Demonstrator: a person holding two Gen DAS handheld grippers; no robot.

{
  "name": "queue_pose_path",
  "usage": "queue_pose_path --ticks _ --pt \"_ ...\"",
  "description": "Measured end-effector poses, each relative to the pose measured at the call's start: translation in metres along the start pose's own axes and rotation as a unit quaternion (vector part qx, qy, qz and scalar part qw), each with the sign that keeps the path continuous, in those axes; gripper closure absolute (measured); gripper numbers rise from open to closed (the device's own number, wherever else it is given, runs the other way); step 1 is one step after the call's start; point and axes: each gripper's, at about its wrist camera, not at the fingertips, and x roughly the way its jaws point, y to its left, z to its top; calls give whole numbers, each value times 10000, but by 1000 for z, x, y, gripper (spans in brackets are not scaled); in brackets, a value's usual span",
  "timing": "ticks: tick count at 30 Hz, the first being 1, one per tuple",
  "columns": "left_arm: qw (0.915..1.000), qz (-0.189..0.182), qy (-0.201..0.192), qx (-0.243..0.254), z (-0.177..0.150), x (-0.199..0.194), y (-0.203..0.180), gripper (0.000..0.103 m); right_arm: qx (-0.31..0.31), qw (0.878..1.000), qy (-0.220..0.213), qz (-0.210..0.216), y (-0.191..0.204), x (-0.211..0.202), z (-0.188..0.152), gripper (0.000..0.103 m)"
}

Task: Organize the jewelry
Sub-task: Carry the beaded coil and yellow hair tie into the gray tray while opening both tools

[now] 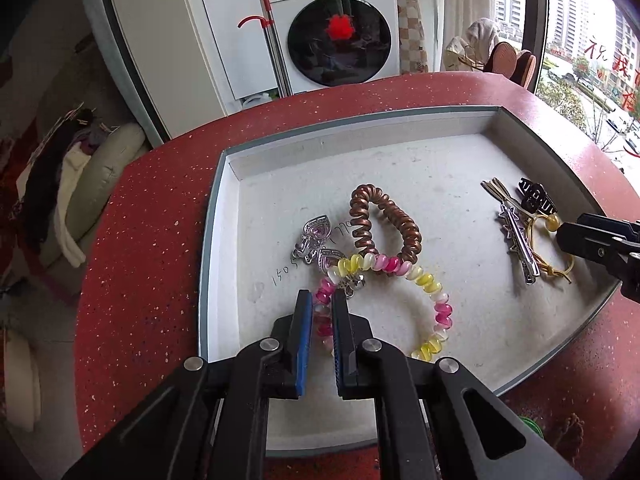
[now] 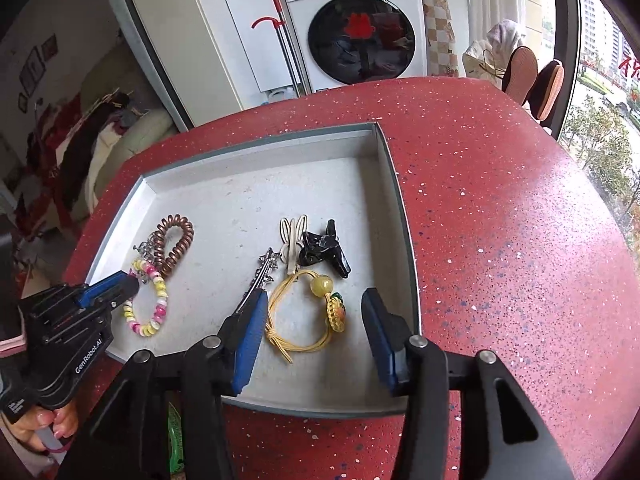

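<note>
L wrist: close, down over tray (image 1: 216,216) left | R wrist: right half | shared: tray

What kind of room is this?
Probably a home laundry or balcony area: a front-loading washing machine, a mop beside it, and a big window facing apartment blocks.

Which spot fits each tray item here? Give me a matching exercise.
Items:
1. brown spiral hair tie
2. yellow cord hair tie with bead
3. pink, yellow and white spiral hair tie
4. black hair claw

Spots:
A. clamped by the left gripper
B. between the right gripper's open fingers
C. nearest the tray's right wall
D. beside the silver heart clips

Pairs: 1-D, 2-B, 3-A, 4-C
</note>
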Motion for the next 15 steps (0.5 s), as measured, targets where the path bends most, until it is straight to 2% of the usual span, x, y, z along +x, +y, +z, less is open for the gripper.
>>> queue_pose_path --ticks 4,9,15 --pt "9999 7 -75 -126 -1 -4 4 75 124 9996 -185 149 1 -13 1 44" --pt "9997 -3 -177 -178 0 -10 6 75 234 9989 -302 262 2 -24 -2 43" --pt "9999 -70 54 -138 1 1 2 75 261 9988 -280 312 4 -27 -7 42"
